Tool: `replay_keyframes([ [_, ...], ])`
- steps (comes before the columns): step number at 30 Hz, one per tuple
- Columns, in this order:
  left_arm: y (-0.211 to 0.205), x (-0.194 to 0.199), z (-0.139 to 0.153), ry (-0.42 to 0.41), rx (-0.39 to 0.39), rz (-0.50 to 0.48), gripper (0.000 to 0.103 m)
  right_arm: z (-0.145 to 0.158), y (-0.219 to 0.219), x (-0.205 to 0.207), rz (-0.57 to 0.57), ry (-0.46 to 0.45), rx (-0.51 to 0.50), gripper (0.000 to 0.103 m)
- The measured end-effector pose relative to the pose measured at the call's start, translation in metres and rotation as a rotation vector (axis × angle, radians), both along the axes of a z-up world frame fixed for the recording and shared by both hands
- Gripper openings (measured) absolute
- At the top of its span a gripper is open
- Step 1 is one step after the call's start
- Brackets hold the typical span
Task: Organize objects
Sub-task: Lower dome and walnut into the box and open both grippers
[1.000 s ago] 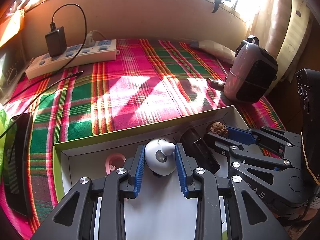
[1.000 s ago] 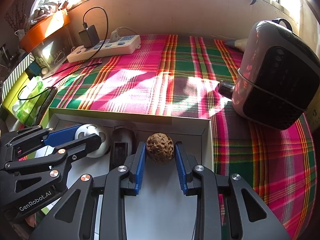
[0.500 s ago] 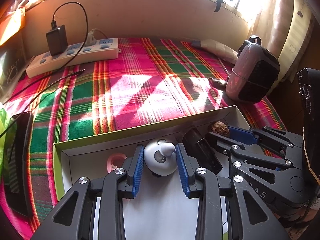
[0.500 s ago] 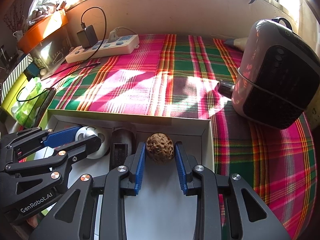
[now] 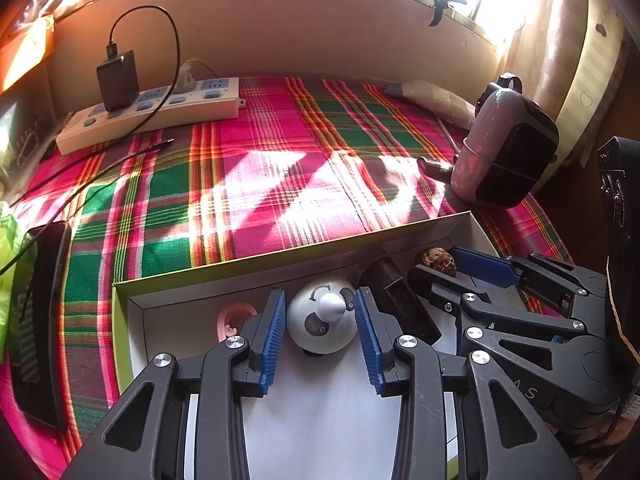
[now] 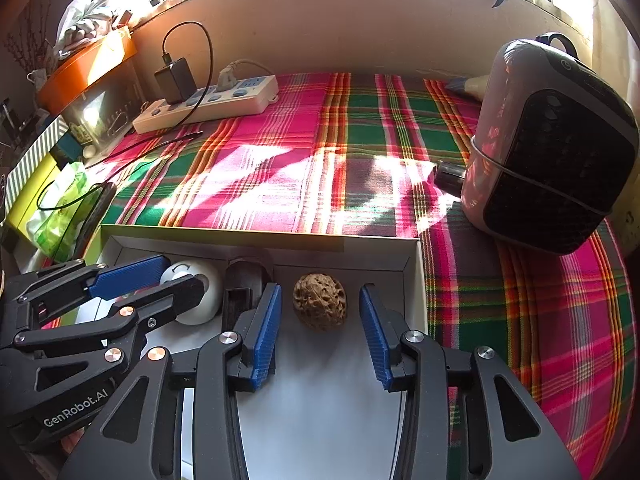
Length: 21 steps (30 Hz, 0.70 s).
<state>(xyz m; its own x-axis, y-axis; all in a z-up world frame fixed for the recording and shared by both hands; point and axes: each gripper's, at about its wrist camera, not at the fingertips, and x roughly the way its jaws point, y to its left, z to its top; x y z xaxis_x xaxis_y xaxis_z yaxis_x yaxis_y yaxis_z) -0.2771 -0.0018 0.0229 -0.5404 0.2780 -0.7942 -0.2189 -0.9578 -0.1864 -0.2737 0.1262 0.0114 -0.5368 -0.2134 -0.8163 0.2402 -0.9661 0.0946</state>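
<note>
My right claw (image 6: 319, 328) has just been opening, and the walnut (image 6: 319, 301) sits on the box floor between the blue pads with a clear gap on each side, so nothing is gripped. It lies straight ahead of the claw, close to the far wall of the white box (image 6: 256, 249) and near the box's right corner.

My left claw (image 5: 320, 330) has also just been opening around the white panda ball (image 5: 322, 322); its pads stand slightly apart from the ball, though the gap is thin.

The 2 things rest side by side along the box's far wall, with a dark block (image 5: 394, 302) between them. I judge both placed, so the next move is straight back.
</note>
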Motion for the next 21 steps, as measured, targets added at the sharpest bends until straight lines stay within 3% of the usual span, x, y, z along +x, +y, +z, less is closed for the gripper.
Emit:
replay_keyframes([
  [7, -0.004, 0.005, 0.005, 0.005, -0.002, 0.016, 0.034, 0.003, 0.002, 0.004, -0.008, 0.005, -0.007, 0.048],
  [21, -0.011, 0.03, 0.015, 0.027, -0.016, 0.052, 0.034, 0.014, 0.002, 0.027, -0.008, 0.026, -0.03, 0.048],
])
